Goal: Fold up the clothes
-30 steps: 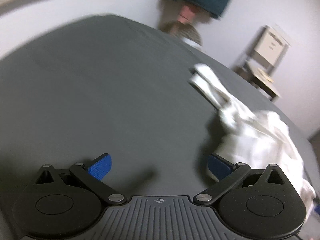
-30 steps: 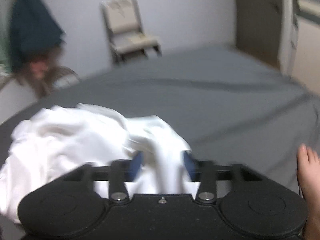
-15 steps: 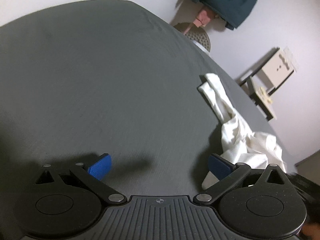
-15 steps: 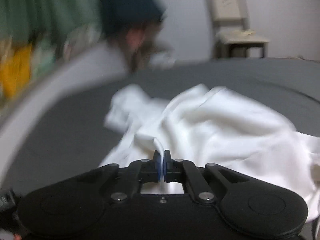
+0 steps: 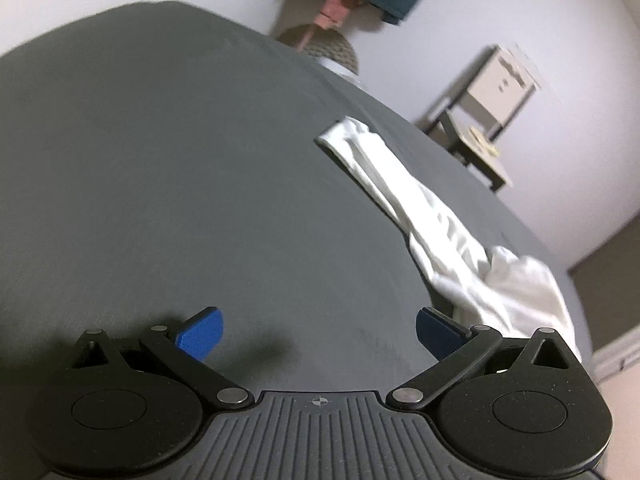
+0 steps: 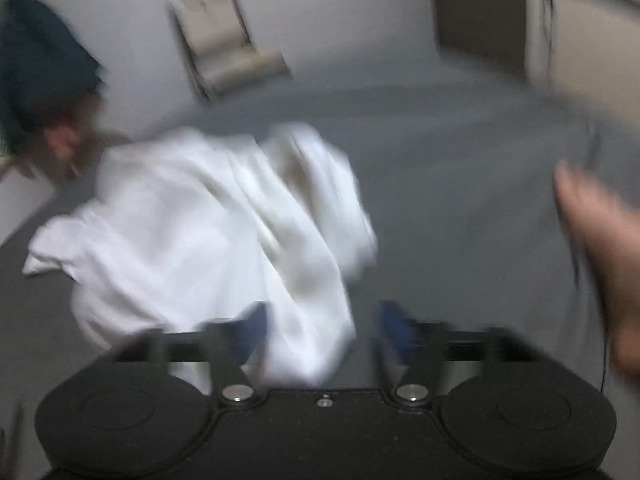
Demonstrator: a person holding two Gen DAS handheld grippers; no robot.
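Only in the blurred right wrist view is a bare foot seen at 3 o'clock; the right gripper is spread around the white garment, ungrasped. The left gripper is released over the grey sheet.

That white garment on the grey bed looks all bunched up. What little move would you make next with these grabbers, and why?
Probably close the right gripper on the fabric lying between its open fingers. The white garment is still a crumpled heap on the grey bed, so it needs lifting and spreading first. The left gripper is open over bare sheet. The right view is blurred, so I'm unsure.
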